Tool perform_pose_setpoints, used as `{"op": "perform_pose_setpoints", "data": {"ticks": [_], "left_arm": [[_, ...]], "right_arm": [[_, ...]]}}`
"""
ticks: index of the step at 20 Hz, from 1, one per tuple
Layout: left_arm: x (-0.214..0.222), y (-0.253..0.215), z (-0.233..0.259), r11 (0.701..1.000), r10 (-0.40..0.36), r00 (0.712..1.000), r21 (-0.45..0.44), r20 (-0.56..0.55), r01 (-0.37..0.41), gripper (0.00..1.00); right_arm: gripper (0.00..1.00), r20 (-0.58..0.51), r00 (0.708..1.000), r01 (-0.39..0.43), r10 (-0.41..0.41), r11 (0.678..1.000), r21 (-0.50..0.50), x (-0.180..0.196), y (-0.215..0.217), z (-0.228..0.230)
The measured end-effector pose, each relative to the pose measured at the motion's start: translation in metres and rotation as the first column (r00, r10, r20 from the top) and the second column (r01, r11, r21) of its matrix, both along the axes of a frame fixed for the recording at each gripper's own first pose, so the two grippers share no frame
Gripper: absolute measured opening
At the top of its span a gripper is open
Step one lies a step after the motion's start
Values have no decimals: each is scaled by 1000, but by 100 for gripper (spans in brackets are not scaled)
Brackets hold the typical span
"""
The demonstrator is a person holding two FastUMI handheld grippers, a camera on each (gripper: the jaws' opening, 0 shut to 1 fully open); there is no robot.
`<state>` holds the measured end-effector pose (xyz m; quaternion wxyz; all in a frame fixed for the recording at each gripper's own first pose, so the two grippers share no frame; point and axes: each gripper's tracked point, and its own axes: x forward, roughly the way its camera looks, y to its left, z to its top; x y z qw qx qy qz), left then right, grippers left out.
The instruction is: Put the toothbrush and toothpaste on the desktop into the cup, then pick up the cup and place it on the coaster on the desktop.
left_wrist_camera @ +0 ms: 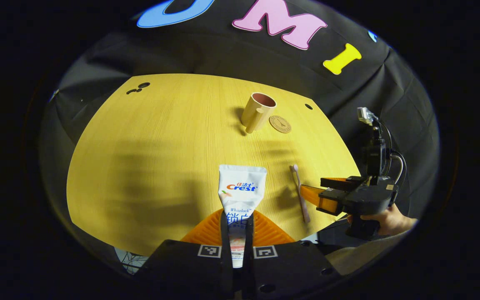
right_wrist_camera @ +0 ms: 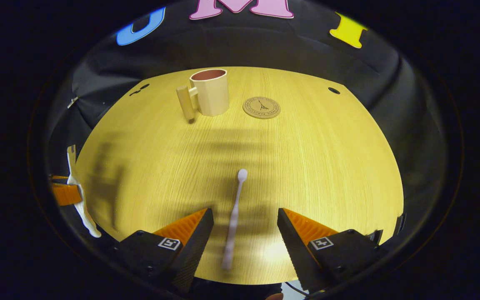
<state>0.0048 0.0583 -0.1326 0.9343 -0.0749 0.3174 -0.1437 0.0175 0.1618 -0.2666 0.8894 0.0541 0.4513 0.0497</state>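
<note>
My left gripper (left_wrist_camera: 237, 233) pinches the toothpaste (left_wrist_camera: 240, 191), both fingers pressed on the tube near its cap end, the crimped end pointing out over the desk (left_wrist_camera: 148, 137). My right gripper (right_wrist_camera: 245, 233) hangs spread wide over the toothbrush (right_wrist_camera: 235, 216), which lies flat between its fingers, untouched. The cup (right_wrist_camera: 210, 91) stands upright at the far side, its handle toward the left, the coaster (right_wrist_camera: 261, 107) just beside it and bare. I judge the loading step barely begun: next the tube must travel to the cup's mouth and drop in, while my right fingers close on the thin brush handle.
</note>
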Motion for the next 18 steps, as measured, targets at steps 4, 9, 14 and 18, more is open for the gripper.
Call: {"op": "perform_pose_setpoints", "data": {"ticks": [4,9,14,18], "left_arm": [[-2,9,-3,1000,5,1000,-5,1,-5,13],[-4,14,-2,1000,15,1000,-17,8,-15,13],[-8,14,-7,1000,21,1000,-24,4,-21,13],[-11,9,-8,999,26,1000,-25,0,-26,13]], "right_arm": [[89,-66,998,22,-22,1000,2,0,7,-14],[77,-107,994,12,-12,1000,-4,-2,14,-22],[31,-133,991,23,-19,999,25,0,17,-25],[10,-154,986,68,-58,996,62,1,14,-24]]}}
